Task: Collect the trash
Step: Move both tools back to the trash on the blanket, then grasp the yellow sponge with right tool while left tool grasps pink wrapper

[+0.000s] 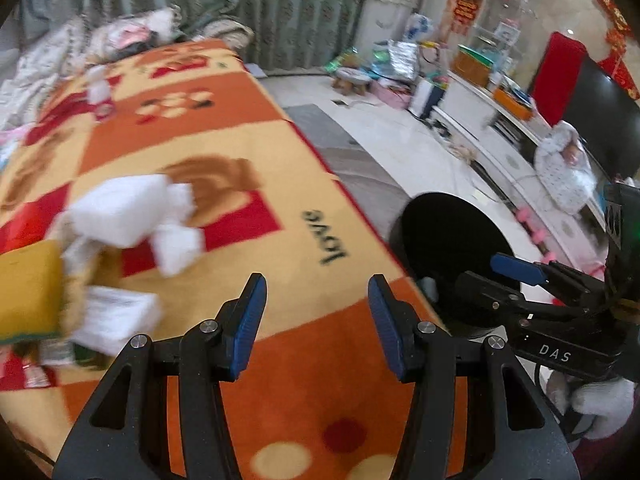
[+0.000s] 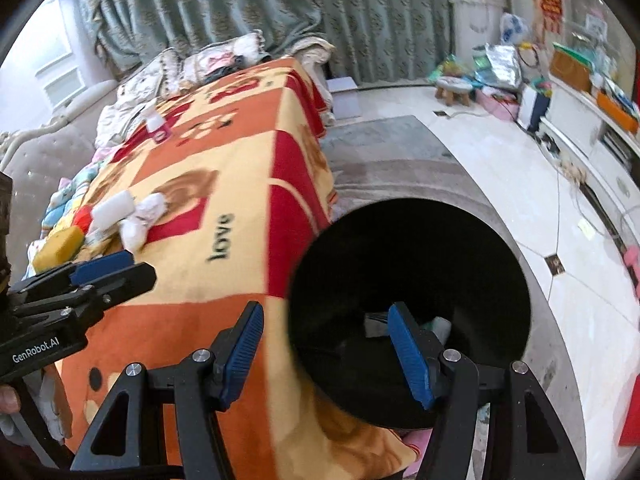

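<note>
A pile of trash lies on the orange patterned blanket (image 1: 224, 128): white crumpled tissue and foam pieces (image 1: 132, 216), a yellow sponge (image 1: 28, 288) and a white paper packet (image 1: 116, 316). The pile also shows in the right wrist view (image 2: 120, 216). A black round bin (image 1: 448, 240) stands on the floor beside the blanket's edge, with some items inside (image 2: 440, 324). My left gripper (image 1: 316, 320) is open and empty above the blanket, right of the pile. My right gripper (image 2: 324, 348) is open and empty over the bin's near rim (image 2: 408, 312).
A small white bottle (image 1: 98, 92) stands far back on the blanket. Bedding and pillows (image 2: 192, 64) lie at the far end by green curtains. A TV cabinet (image 1: 500, 128), a small stool (image 1: 352, 78) and clutter line the tiled floor at right.
</note>
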The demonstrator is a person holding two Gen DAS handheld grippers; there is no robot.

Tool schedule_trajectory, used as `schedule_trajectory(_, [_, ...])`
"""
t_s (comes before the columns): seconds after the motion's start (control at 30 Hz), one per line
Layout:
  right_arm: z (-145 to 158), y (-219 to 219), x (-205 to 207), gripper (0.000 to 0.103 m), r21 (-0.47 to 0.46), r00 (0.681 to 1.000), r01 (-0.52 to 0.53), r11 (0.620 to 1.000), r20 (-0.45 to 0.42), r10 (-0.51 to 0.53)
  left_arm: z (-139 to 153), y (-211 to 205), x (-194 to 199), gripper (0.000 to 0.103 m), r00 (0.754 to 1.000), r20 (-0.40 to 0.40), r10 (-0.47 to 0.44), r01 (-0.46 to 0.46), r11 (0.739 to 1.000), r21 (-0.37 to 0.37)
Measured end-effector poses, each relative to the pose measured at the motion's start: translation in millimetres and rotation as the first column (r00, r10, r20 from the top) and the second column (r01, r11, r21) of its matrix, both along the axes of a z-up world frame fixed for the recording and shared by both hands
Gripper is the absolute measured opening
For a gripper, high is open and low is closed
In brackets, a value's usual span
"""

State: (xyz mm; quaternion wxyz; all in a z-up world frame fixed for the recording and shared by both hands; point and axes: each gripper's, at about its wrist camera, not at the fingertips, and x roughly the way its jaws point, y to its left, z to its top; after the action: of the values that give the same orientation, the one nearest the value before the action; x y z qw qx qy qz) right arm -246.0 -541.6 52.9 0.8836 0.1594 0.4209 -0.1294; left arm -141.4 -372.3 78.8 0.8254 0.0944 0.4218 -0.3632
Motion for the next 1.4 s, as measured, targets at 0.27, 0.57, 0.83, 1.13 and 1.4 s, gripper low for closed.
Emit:
schedule_trajectory(0.27, [7.8, 47.8, 24.7, 0.064, 0.032, 0.996, -0.088, 0.996, 0.030, 0.087, 24.9, 68.3, 4.7, 0.051, 0.993, 0.075, 0.094, -0.094, 0.996, 0.000])
schedule_trajectory(0.57, [13.9, 111.0, 59.6, 0.066, 0.048, 0.976, -0.216, 0.975, 0.046, 0.214, 55.4, 154.0, 42.1, 0.051, 0.956, 0.150, 0.252, -0.253, 0.967, -0.007])
schedule_trajectory(0.83, [20.3, 138.3, 69.8, 0.067, 0.050, 0.962, -0.269, 0.962, 0.064, 0.266, 30.6, 207.6, 147.3, 0.051, 0.879, 0.161, 0.449, -0.466, 0.880, 0.087])
schedule_trajectory(1.13, [21.1, 124.7, 63.7, 0.068, 0.049, 0.969, -0.245, 0.968, 0.052, 0.242, 3.5, 198.6, 125.6, 0.051, 0.938, 0.022, 0.345, -0.346, 0.935, 0.084])
schedule_trajectory(1.4, [14.2, 115.6, 65.1, 0.068, 0.069, 0.977, -0.213, 0.975, 0.038, 0.211, -14.0, 148.3, 36.8, 0.051, 0.985, -0.149, 0.085, -0.078, 0.996, 0.051])
